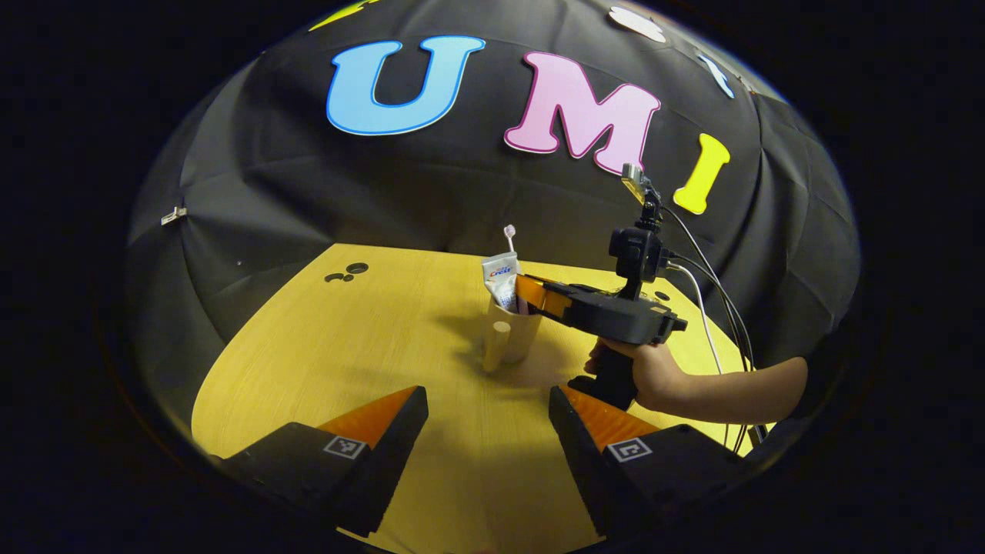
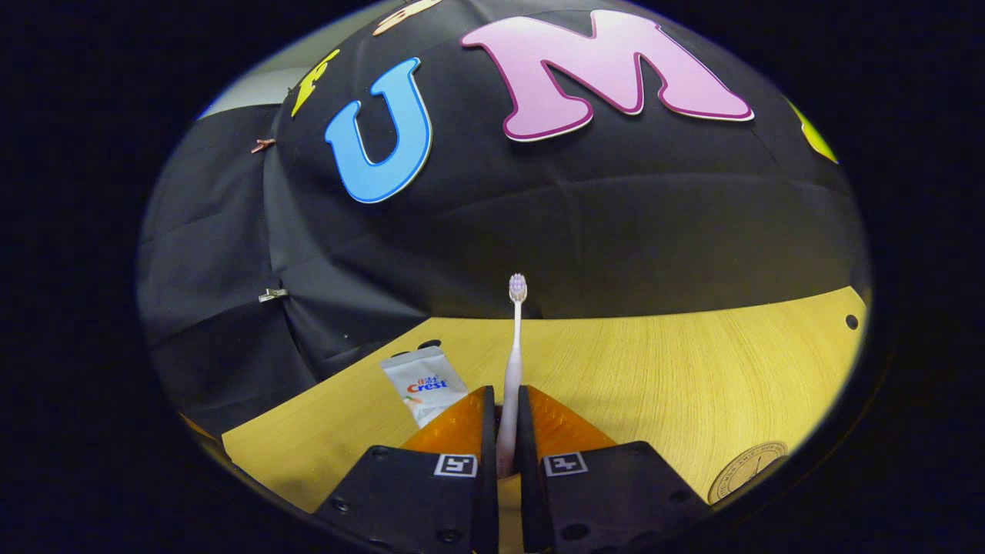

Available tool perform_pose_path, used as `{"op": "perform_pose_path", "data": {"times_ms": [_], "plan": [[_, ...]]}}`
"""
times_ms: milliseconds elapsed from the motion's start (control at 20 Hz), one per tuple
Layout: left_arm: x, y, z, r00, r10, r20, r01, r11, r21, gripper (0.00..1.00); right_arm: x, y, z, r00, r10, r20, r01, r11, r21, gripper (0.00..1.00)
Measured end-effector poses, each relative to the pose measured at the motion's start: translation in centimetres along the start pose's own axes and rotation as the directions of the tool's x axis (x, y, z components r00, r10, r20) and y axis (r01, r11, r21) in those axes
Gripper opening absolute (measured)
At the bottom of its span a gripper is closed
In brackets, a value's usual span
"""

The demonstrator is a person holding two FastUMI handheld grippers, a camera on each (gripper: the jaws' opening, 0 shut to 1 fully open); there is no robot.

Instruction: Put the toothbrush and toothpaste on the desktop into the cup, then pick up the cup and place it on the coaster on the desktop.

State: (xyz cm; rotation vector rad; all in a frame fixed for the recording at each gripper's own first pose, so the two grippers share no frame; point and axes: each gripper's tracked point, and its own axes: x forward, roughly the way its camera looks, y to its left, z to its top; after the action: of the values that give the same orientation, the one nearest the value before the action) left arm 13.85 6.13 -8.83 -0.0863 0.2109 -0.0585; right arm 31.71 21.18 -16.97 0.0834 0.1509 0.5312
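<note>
Right gripper (image 2: 504, 431) was held level over the cup (image 1: 509, 332), jaws clamped on the upright toothbrush (image 2: 514, 346), toothpaste (image 1: 502, 281) in cup, left gripper (image 1: 489, 415) low above the counter (image 1: 369, 346), jaws wide apart, holding nothing.

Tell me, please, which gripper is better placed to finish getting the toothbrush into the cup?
Right. The right gripper is shut on the toothbrush, held upright at the cup, where the toothpaste already stands. The left gripper hangs open, short of the cup.
</note>
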Motion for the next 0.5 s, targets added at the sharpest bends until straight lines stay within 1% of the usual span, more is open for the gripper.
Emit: {"op": "perform_pose_path", "data": {"times_ms": [50,100,150,200,250,300,400,450,500], "plan": [[0.0,-0.2,0.0,1.000,-0.001,0.001,0.001,1.000,0.002,0.98,-0.6,0.1,0.4,1.000,0.004,0.007,-0.004,1.000,0.008,0.24],[0.0,-0.4,0.0,1.000,-0.003,0.003,0.003,1.000,0.001,0.98,-1.0,0.0,0.3,1.000,0.003,0.006,-0.003,1.000,0.007,0.14],[0.3,-0.5,0.0,1.000,-0.003,0.003,0.003,1.000,0.000,0.98,-1.3,-0.2,0.3,1.000,0.004,0.003,-0.004,1.000,0.006,0.14],[0.4,-0.7,0.1,1.000,-0.004,0.000,0.004,1.000,0.000,0.98,-2.0,-0.5,0.0,1.000,0.001,-0.009,-0.001,1.000,0.007,0.31],[0.7,-0.7,0.1,1.000,-0.002,-0.001,0.002,1.000,0.000,0.98,-2.7,-1.0,-0.1,1.000,-0.006,-0.020,0.007,1.000,0.012,0.14],[0.9,-0.7,0.3,1.000,-0.001,-0.004,0.001,1.000,0.000,0.98,-3.7,-1.8,-0.1,1.000,-0.019,-0.022,0.020,1.000,0.020,0.33],[1.5,-0.6,0.7,1.000,-0.003,-0.017,0.003,1.000,-0.002,0.98,-6.0,-3.3,0.3,0.999,-0.039,-0.032,0.040,0.999,0.037,0.48],[2.0,-0.3,0.7,1.000,0.002,-0.030,-0.002,1.000,-0.002,0.98,-7.1,-4.3,0.4,0.998,-0.052,-0.032,0.053,0.998,0.035,0.58],[2.5,0.1,0.9,0.999,0.006,-0.044,-0.005,1.000,0.003,0.98,-8.4,-5.4,0.7,0.997,-0.067,-0.036,0.068,0.997,0.029,0.76]]}}
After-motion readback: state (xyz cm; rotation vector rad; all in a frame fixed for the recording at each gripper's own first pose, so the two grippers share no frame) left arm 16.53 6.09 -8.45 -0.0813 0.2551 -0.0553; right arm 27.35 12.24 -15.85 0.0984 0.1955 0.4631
